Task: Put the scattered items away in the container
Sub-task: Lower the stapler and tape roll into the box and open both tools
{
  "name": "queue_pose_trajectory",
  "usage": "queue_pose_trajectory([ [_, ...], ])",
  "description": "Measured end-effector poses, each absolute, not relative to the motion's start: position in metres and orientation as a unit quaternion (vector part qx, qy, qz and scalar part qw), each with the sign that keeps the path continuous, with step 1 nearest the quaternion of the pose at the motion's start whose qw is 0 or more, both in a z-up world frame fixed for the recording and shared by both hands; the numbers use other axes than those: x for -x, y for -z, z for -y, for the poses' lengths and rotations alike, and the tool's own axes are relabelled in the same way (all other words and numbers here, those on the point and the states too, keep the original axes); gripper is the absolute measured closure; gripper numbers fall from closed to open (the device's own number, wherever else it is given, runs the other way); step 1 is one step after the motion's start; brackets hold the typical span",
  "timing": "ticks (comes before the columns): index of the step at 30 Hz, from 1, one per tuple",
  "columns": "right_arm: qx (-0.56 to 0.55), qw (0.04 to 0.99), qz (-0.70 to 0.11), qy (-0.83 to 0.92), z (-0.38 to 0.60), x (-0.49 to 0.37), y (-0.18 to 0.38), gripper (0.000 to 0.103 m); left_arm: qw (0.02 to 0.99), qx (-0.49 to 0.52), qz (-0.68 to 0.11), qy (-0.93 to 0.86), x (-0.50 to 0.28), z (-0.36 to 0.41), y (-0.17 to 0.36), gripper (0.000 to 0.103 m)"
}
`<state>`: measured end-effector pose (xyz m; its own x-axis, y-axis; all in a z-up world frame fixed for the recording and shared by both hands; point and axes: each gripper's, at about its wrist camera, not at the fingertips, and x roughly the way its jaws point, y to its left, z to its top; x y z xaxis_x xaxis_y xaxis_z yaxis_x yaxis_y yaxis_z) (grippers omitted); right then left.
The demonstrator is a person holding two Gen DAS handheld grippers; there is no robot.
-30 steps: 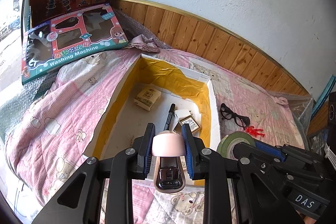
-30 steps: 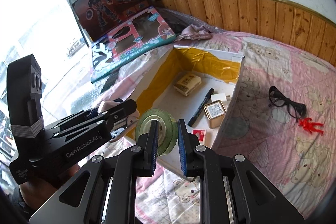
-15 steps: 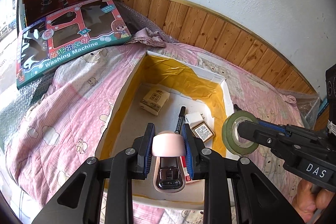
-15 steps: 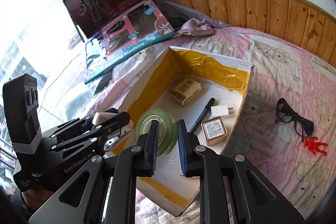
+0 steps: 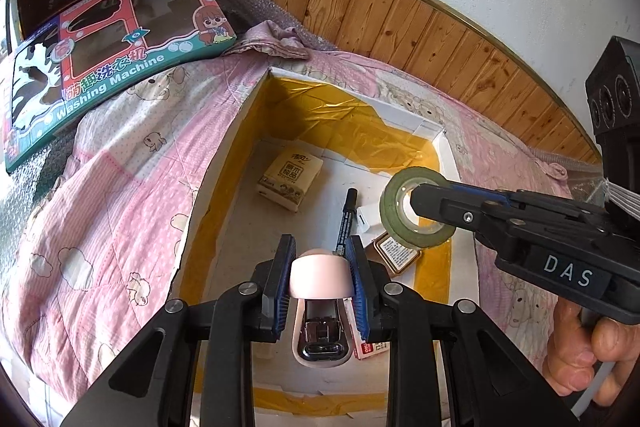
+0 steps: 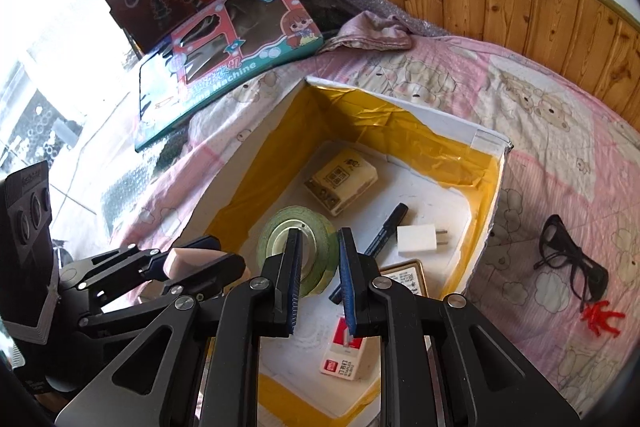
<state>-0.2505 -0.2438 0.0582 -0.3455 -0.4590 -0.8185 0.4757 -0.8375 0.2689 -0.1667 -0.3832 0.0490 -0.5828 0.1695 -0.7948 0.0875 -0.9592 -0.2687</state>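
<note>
A white box (image 5: 404, 115) lined with yellow tape lies open on the pink bedspread. Inside lie a tissue pack (image 5: 290, 179), a black marker (image 5: 347, 217), a white charger (image 6: 418, 239), a small tin (image 6: 404, 277) and a staple box (image 6: 344, 355). My left gripper (image 5: 320, 273) is shut on a pink stapler (image 5: 320, 281) above the box's near end. From the right, my right gripper (image 5: 418, 205) is shut on a green tape roll (image 5: 394, 223) that hangs over the box's inside. The right wrist view shows the tape roll (image 6: 280, 231) in my right gripper (image 6: 320, 251), with the left gripper (image 6: 208, 257) beside it.
Black glasses (image 6: 568, 263) and a small red toy figure (image 6: 600, 317) lie on the bedspread right of the box. Two toy cartons (image 5: 112, 39) lean at the far left by the window. A crumpled cloth (image 6: 368, 31) lies behind the box, below the wooden wall panel.
Both grippers have moved forward, from the box's near edge to over its inside. The tape roll has shifted left to above the box floor. Both grips are unchanged.
</note>
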Motion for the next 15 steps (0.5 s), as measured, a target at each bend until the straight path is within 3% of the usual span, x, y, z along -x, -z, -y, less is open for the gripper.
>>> queue_pose_trajectory([
  [15, -0.527, 0.270, -0.031, 0.805, 0.263, 0.289, -0.019, 0.084, 0.036, 0.486, 0.154, -0.859, 0.188, 0.389, -0.026, 0.076],
])
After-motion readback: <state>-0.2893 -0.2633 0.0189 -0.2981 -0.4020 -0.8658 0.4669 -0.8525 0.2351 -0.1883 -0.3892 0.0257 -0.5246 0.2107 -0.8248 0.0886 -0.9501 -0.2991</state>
